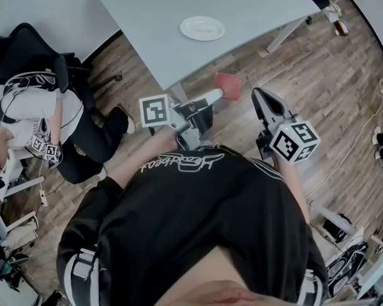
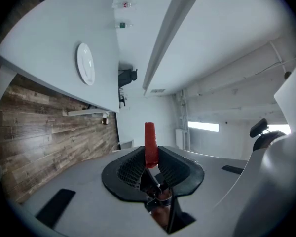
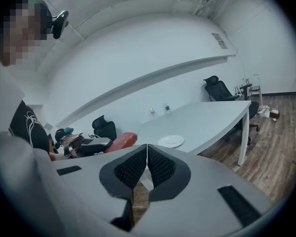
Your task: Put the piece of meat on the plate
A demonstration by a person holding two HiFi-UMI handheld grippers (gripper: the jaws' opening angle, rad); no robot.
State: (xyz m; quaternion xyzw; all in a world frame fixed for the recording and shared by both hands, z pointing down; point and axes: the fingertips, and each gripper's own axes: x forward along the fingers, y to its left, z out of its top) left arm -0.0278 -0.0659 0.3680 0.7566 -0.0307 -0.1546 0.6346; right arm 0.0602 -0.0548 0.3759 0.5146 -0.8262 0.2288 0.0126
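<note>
Closest in, both grippers are out in front of the person's black shirt [image 1: 198, 222], over the wood floor [image 1: 319, 88] and short of the table's [image 1: 255, 5] near edge. Left gripper [image 2: 150, 154] has its jaws pinched down on the piece of meat [image 2: 150, 141], so only a narrow gap w/ the red slab filling it. The meat sits edge-on btwn the pads and sticks out past the tips toward the table. It's off the table, just shy of the near corner, hanging over the floor. Right gripper [image 3: 147, 151] is beside it on the side away from the table leg [image 1: 179, 94]. Its jaws are pressed together, nothing in them, and it isn't touching the meat. Further out, the white plate [image 1: 202, 28] is flat on the table, well in from the near edge and well apart from the meat, w/ nothing on it. Past the table's left end, someone is seated by a black office chair [image 1: 16, 50].
</note>
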